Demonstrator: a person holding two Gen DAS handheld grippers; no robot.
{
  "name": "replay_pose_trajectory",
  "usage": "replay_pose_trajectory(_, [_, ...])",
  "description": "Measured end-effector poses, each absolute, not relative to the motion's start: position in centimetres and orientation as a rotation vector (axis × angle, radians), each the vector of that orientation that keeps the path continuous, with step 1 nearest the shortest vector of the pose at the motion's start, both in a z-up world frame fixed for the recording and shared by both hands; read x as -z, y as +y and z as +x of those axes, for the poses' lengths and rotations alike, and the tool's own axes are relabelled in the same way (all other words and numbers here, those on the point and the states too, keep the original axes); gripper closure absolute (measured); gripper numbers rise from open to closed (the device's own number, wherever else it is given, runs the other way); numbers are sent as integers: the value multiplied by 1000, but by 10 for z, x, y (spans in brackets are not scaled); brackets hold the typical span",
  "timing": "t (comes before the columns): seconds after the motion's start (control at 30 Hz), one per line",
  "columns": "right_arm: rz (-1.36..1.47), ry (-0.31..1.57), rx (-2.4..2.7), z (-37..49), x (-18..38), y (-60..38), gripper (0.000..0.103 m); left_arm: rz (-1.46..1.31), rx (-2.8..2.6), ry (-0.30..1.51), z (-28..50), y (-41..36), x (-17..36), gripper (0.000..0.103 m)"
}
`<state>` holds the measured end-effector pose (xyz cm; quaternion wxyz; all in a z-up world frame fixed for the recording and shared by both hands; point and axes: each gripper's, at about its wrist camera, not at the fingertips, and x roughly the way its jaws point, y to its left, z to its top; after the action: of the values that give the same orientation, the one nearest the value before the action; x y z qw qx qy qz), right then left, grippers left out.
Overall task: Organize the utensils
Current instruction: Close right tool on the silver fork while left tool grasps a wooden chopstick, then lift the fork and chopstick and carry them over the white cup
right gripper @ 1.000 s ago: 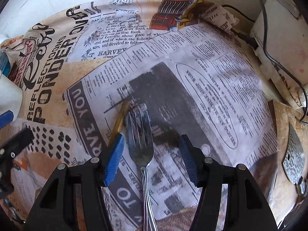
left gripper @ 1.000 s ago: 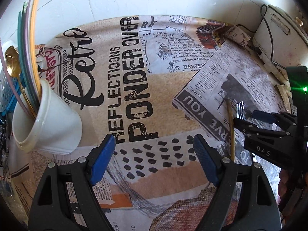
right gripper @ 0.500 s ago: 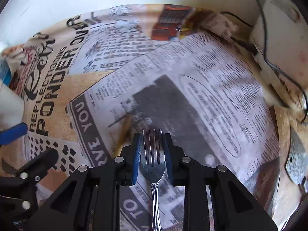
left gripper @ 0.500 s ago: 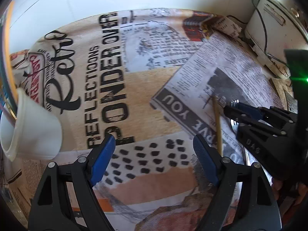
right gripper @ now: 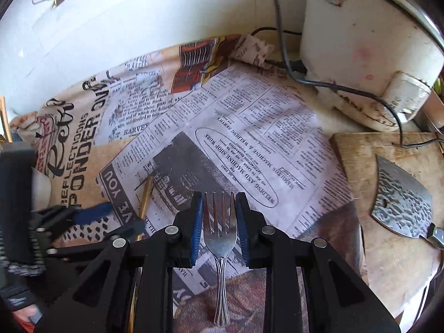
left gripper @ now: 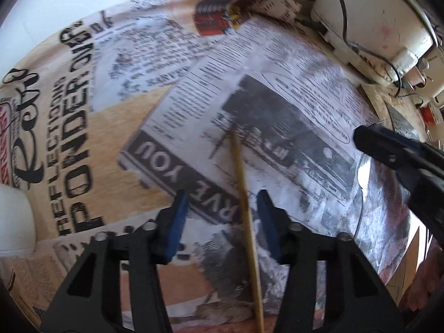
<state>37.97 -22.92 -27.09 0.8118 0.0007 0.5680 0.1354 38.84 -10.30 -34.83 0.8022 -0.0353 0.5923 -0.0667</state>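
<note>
A wooden chopstick (left gripper: 244,208) lies on the newsprint cloth (left gripper: 277,88). My left gripper (left gripper: 222,216) is open and straddles the chopstick, one blue pad on each side, not touching it. My right gripper (right gripper: 219,222) is shut on a silver fork (right gripper: 219,238), tines pointing forward, lifted above the cloth. The chopstick also shows in the right wrist view (right gripper: 146,194), with the left gripper (right gripper: 111,219) around it. The right gripper (left gripper: 388,149) shows at the right of the left wrist view. A white cup (left gripper: 14,222) sits at the far left edge.
A white appliance (right gripper: 360,41) with a black cord stands at the back right. A wooden board (right gripper: 388,236) at the right carries a patterned cleaver blade (right gripper: 402,199). A white wall runs behind the cloth.
My left gripper moved right and narrowed around the chopstick; the cup slid out of view. My right gripper closed on the fork and lifted it off the cloth.
</note>
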Motion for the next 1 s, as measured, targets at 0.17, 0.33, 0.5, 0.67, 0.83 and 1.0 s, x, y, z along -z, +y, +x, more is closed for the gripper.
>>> replay_pose_trajectory(0.17, [22,1194,-292,378,263,-234,82,-54,145,1244,395,-116,348,66])
replay_pose_trajectory(0.33, [40,1190,-285,377,260,-236,82,-13,180,1244,402,-129,348,75])
replay_pose_trajectory(0.5, [61,1169,-291,375,251,-238,82,-47,201,1270,412,-121,348,96])
replay_pose_trajectory(0.67, [81,1138,-295,371,238,-240,82,-94,208,1279,411,-112,348,98])
replay_pose_trajectory(0.83, [81,1120,-306,365,229,-238,82,-109,209,1258,397,-104,338,98])
replay_pose_trajectory(1.0, [70,1104,-321,358,220,-231,82,-134,213,1195,377,-92,312,98])
